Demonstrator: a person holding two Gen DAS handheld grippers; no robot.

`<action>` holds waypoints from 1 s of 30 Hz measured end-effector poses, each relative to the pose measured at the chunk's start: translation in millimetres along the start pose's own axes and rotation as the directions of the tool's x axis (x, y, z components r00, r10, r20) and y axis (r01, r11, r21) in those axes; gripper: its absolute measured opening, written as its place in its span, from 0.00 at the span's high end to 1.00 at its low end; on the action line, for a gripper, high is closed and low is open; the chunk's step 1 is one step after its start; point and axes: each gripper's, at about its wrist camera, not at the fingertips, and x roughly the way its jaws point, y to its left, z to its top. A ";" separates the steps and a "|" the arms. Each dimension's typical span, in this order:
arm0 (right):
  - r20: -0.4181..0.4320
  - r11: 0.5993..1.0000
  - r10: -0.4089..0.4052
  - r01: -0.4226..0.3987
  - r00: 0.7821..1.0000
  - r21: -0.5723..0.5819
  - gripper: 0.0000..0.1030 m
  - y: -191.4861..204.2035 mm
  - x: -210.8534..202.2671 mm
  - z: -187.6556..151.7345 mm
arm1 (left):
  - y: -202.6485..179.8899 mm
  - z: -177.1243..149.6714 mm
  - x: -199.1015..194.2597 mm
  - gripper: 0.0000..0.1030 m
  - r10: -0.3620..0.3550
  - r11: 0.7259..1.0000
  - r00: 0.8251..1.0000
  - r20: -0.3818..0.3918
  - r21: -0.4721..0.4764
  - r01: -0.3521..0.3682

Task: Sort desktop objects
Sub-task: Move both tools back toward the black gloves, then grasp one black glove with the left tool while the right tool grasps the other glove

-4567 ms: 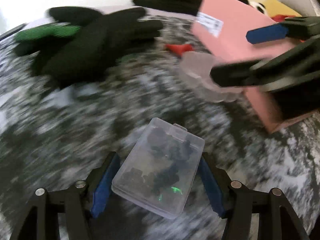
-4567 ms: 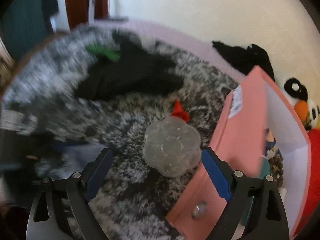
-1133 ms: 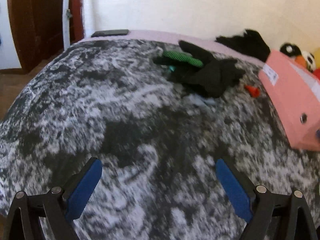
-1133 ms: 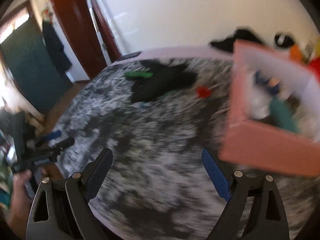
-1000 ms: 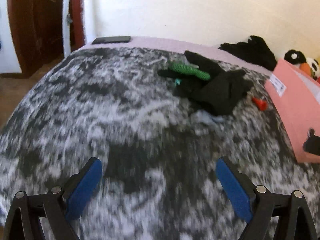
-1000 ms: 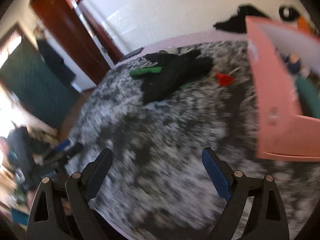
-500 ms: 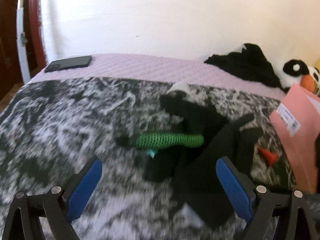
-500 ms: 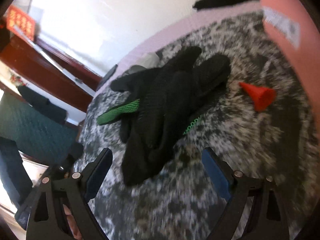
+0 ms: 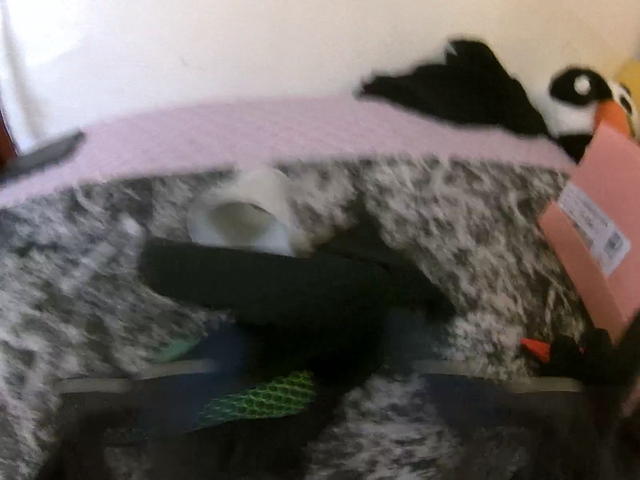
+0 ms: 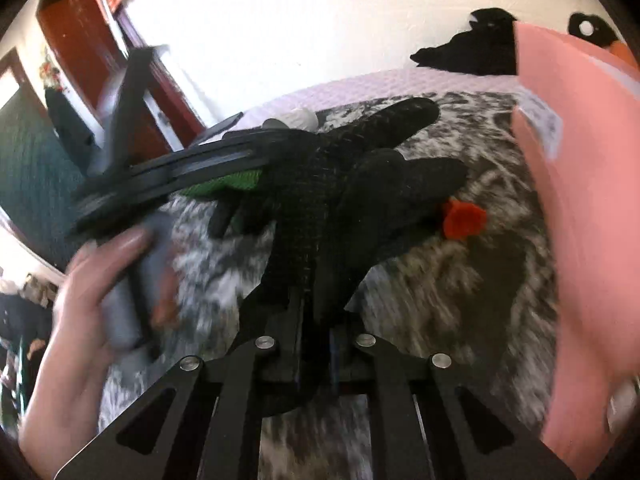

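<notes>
Since half a second ago both tongs have dropped onto the black gloves (image 10: 344, 200) at frame centre and snapped together. The right tongs (image 10: 316, 312) are clamped on a glove's cuff; the left tongs (image 10: 280, 140), entering from the left, grip the green-cuffed glove. The pink box (image 10: 580, 200) stands at the right.

gloves (image 10: 340, 200) on blanket (image 10: 460, 280), box (image 10: 592, 200) right, cone (image 10: 464, 218) between

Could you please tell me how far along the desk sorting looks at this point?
Done: cannot tell; the pink box hides its contents. In hand: the right gripper is shut on a black glove, and the left gripper has closed at the gloves' green cuff. Left: the red cone and white roll.
</notes>
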 end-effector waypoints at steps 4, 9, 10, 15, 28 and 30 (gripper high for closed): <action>-0.016 1.000 0.002 -0.003 1.000 -0.005 0.90 -4.7 -22.6 -14.3 | 6.6 -28.5 -39.9 0.97 -0.017 0.994 0.999 0.031 -0.103 0.020; 0.010 0.999 0.020 -0.020 1.000 -0.028 0.90 -2.4 -66.6 -37.6 | 15.2 -78.4 -144.3 0.97 0.012 0.982 0.995 0.100 -0.189 0.007; 0.015 0.999 0.026 -0.026 1.000 -0.029 0.90 -1.2 -77.6 -43.9 | 14.6 -87.3 -162.5 0.97 0.021 0.980 0.994 0.108 -0.197 0.000; 0.047 0.998 0.052 -0.050 0.998 -0.040 0.90 5.9 -133.8 -80.6 | 0.2 -135.8 -246.5 0.96 0.061 0.982 0.988 0.143 -0.188 -0.033; 0.208 0.993 0.020 0.006 0.978 -0.122 0.90 21.5 -304.0 -166.8 | -82.8 -222.8 -378.2 0.96 0.025 0.998 0.974 0.223 -0.053 -0.013; 0.238 0.992 0.009 0.021 0.971 -0.124 0.90 20.3 -326.7 -175.6 | -98.8 -225.9 -392.9 0.95 0.008 1.000 0.970 0.245 -0.026 -0.001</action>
